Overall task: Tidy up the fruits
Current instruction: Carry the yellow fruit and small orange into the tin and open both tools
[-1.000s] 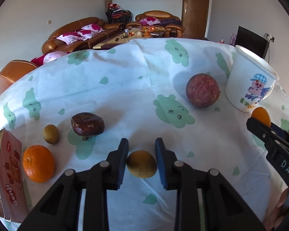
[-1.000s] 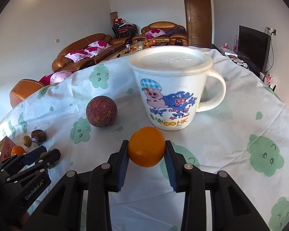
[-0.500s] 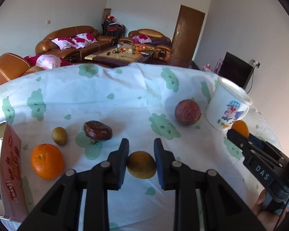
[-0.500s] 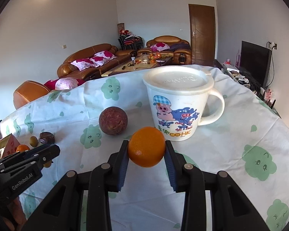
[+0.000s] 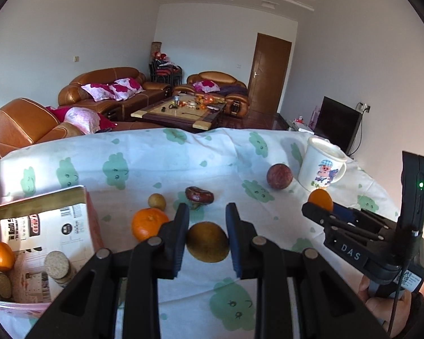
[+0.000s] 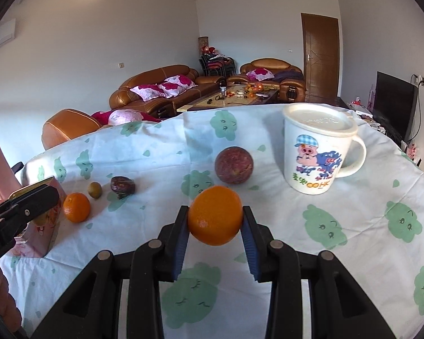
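My left gripper point(image 5: 207, 226) is shut on a brown-green round fruit point(image 5: 207, 242), held above the tablecloth. My right gripper point(image 6: 215, 220) is shut on an orange point(image 6: 215, 219), also lifted; it shows at the right of the left wrist view point(image 5: 320, 199). On the cloth lie a loose orange point(image 5: 148, 223), a small yellow-green fruit point(image 5: 157, 201), a dark wrinkled fruit point(image 5: 199, 195) and a purple passion fruit point(image 5: 279, 176). An open pink box point(image 5: 39, 243) at the left holds a small orange point(image 5: 3, 255) and round biscuits.
A white lidded cartoon mug point(image 6: 319, 148) stands at the right, behind the passion fruit point(image 6: 234, 164). The table carries a white cloth with green prints point(image 6: 353, 226). Sofas and a coffee table lie beyond the far edge.
Both grippers have risen and pulled back with their fruits. The pink box's open inside has come into the left wrist view.
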